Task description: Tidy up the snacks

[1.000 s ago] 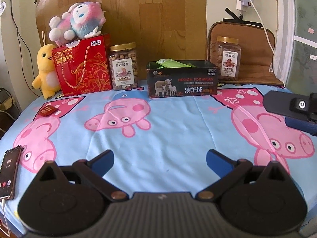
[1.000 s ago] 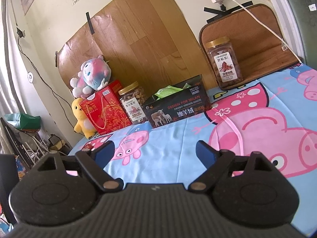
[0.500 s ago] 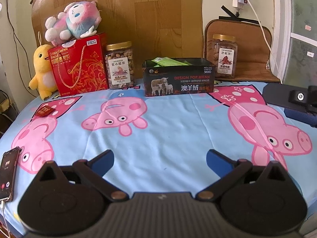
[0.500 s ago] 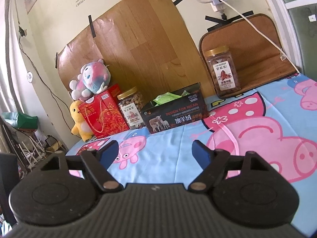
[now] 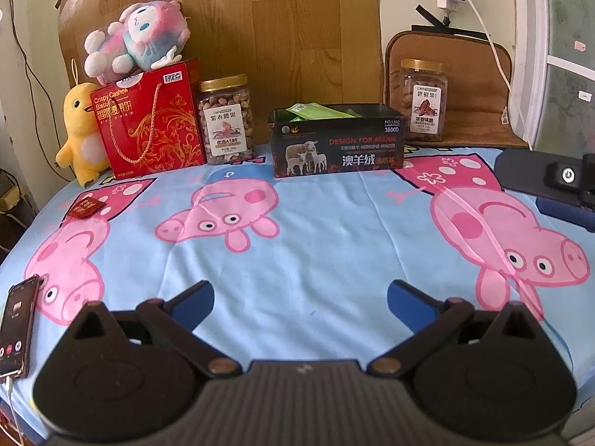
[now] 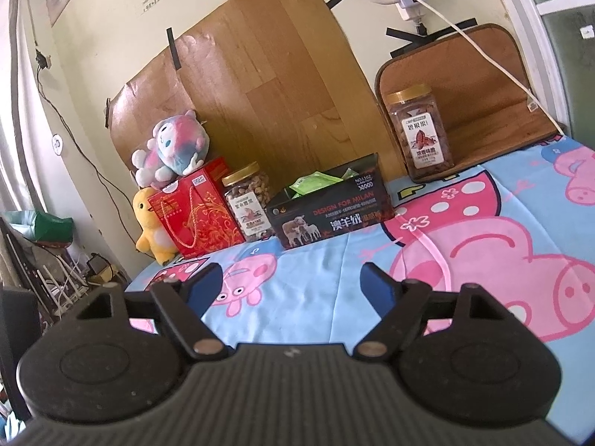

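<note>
A black open box (image 5: 336, 145) with green snack packets (image 5: 316, 110) in it stands at the back of the table; it also shows in the right wrist view (image 6: 331, 212). A small red packet (image 5: 86, 207) lies at the left on the cloth. My left gripper (image 5: 299, 299) is open and empty, low over the table's front. My right gripper (image 6: 292, 286) is open and empty; it shows at the right edge of the left wrist view (image 5: 550, 186).
A red gift box (image 5: 148, 126) with a plush toy (image 5: 135, 42) on it, a yellow duck (image 5: 80, 130) and a nut jar (image 5: 226, 119) stand at the back left. A second jar (image 5: 424, 100) stands at the back right. A phone (image 5: 16, 325) lies at the front left edge.
Both grippers have pulled back and tilted a little; the scene sits slightly farther away. Nothing on the table has moved. Both stay open.
</note>
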`<state>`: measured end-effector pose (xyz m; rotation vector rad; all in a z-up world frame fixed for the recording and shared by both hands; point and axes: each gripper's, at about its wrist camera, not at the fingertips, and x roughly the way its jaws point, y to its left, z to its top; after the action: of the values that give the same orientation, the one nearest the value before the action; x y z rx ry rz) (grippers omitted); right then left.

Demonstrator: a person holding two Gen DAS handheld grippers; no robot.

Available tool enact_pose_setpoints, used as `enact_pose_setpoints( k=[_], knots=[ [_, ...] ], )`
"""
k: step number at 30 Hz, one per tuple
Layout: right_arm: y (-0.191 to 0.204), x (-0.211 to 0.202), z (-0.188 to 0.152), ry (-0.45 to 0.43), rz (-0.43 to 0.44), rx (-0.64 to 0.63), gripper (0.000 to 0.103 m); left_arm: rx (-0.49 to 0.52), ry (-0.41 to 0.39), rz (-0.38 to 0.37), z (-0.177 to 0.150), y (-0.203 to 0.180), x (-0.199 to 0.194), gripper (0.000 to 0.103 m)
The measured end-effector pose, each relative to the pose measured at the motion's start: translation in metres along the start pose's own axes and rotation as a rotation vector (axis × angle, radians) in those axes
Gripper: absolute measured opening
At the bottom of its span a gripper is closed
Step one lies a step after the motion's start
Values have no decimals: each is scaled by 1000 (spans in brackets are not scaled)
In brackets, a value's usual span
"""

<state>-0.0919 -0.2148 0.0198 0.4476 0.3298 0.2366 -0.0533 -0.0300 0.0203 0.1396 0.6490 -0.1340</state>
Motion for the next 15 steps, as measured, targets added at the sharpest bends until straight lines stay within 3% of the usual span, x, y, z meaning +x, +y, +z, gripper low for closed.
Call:
enact_pose_setpoints(
  k=[15],
  knots=[
    [2, -1, -1, -9, -3, -21, 83, -2, 9, -8, -1, 1, 1, 103]
  ],
)
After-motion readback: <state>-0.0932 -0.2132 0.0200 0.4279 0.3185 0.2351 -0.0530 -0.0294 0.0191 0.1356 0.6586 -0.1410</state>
